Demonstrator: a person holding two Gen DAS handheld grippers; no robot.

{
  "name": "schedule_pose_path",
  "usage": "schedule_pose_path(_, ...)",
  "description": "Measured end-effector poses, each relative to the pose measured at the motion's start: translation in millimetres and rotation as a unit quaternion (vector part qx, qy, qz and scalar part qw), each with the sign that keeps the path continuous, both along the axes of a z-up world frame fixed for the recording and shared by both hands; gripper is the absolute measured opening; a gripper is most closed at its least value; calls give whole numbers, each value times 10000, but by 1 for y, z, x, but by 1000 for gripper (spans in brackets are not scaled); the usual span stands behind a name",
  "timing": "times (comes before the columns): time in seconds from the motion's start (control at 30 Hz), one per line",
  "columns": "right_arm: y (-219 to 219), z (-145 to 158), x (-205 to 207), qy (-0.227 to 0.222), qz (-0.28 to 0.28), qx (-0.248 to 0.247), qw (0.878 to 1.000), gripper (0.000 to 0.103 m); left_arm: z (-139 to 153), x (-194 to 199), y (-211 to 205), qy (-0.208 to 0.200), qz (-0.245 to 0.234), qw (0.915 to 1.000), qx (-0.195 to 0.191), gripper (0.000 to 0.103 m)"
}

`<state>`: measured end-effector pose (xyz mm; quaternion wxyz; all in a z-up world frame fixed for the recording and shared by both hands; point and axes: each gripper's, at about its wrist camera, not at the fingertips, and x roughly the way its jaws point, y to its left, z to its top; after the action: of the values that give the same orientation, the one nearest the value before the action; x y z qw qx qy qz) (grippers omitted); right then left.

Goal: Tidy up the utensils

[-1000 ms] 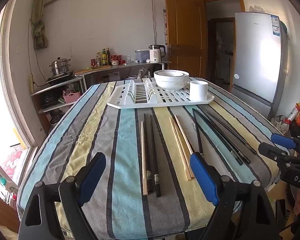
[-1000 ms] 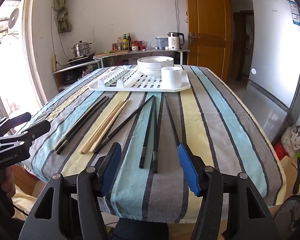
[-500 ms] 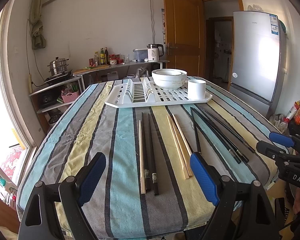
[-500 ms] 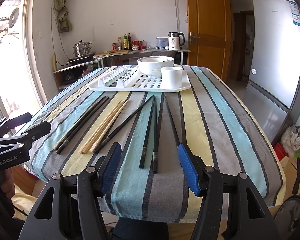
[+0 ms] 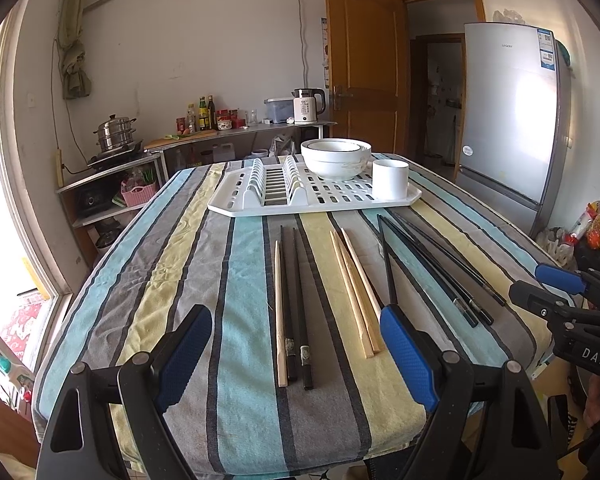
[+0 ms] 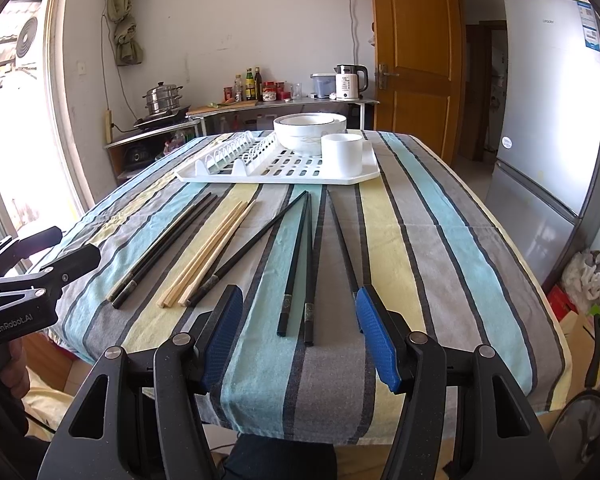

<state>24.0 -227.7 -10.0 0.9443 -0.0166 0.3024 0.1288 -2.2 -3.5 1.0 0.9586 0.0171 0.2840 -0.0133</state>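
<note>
- Since the chopsticks all lie flat on the striped tabletop [image 5: 188, 264] on my side of the white drying rack [image 5: 312, 200], none is sorted yet, and both my tongs hang wide open with nothing in them: left tongs [image 5: 296, 356], right tongs [image 6: 300, 340].
- I judge the chopsticks light, stiff and thin; the black chopsticks [image 6: 300, 260] look lacquered, so likely slick, while the pale wooden chopsticks [image 5: 356, 292] should give more grip.
- Lying flush on the cloth, they leave little to get under, so I would pinch across a pair near the thick decorated ends closest to me, where the section is widest, and close gently so they do not roll or scissor apart.
- The white cup [image 6: 342, 154] on the rack, beside the stacked white bowls [image 6: 310, 130], looks the likely home for them; both seem breakable, so I would lower the sticks in softly.
- The left wrist view shows a lone wooden stick [image 5: 278, 312] lying against a black pair, hard to pick out in the other view.
- The right wrist view shows the black sticks nearest the rack's cup end splayed into a fan, and a hand [image 6: 14, 372] holding the left tongs.
</note>
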Motion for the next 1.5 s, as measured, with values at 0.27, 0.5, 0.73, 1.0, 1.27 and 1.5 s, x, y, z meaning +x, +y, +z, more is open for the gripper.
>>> schedule_pose_path(0.27, 0, 1, -1, 1, 4, -1, 10000, 59, 2, 0, -2, -8, -12, 10000, 3, 86)
schedule_pose_path(0.5, 0, 1, -1, -1, 3, 2, 10000, 59, 3, -1, -4, -2, -22, 10000, -2, 86)
schedule_pose_path(0.73, 0, 0, -1, -1, 1, 0, 10000, 59, 3, -1, -4, -1, -18, 10000, -6, 86)
schedule_pose_path(1.0, -1, 1, -1, -2, -1, 1, 10000, 59, 3, -3, -7, -3, -34, 10000, -7, 86)
schedule_pose_path(1.27, -1, 1, -2, -5, 1, -1, 10000, 59, 3, -3, -6, -6, -36, 10000, -7, 86)
schedule_pose_path(1.5, -2, 1, -1, -2, -2, 9, 10000, 59, 2, -2, -7, 43, -45, 10000, -43, 86)
